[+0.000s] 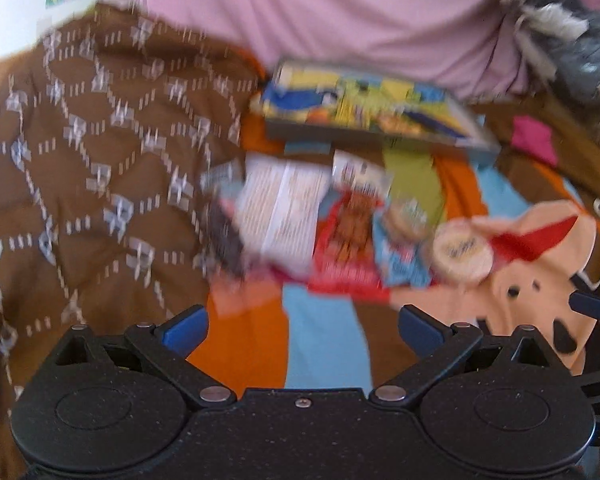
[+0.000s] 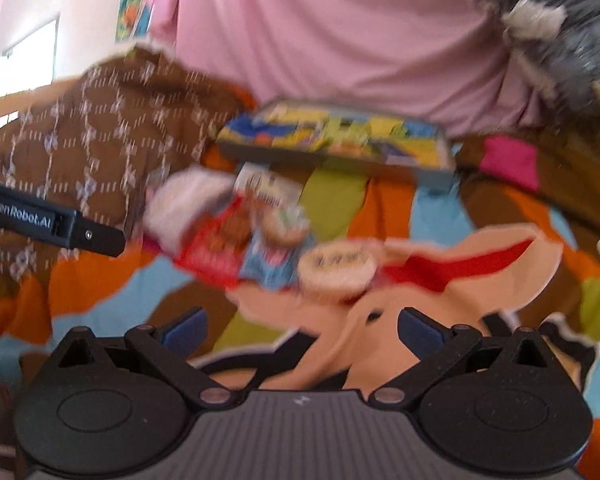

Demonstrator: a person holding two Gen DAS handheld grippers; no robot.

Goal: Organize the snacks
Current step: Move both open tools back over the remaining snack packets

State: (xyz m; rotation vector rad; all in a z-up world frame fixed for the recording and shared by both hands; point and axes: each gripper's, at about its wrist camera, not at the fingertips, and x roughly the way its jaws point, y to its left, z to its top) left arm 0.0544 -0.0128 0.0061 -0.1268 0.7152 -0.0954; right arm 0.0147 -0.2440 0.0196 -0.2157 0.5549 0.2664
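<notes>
Both views are motion-blurred. A cluster of snacks lies on a cartoon-print bedsheet [image 1: 324,340]: a white packet [image 1: 284,212], a red packet [image 1: 346,248], a blue packet [image 1: 400,248] and a round lidded cup [image 1: 462,252]. The same white packet [image 2: 188,208], red packet [image 2: 220,248], blue packet [image 2: 272,260] and cup [image 2: 338,266] show in the right wrist view. My left gripper [image 1: 303,330] hangs open, short of the snacks, with nothing in it. My right gripper [image 2: 302,332] is also open and holds nothing, near the cup.
A flat colourful box [image 1: 364,108] lies just behind the snacks, also visible as the box [image 2: 336,136]. A brown quilt [image 1: 80,160] is heaped on the left, pink cloth [image 1: 320,12] at the back, a magenta item [image 2: 508,160] on the right.
</notes>
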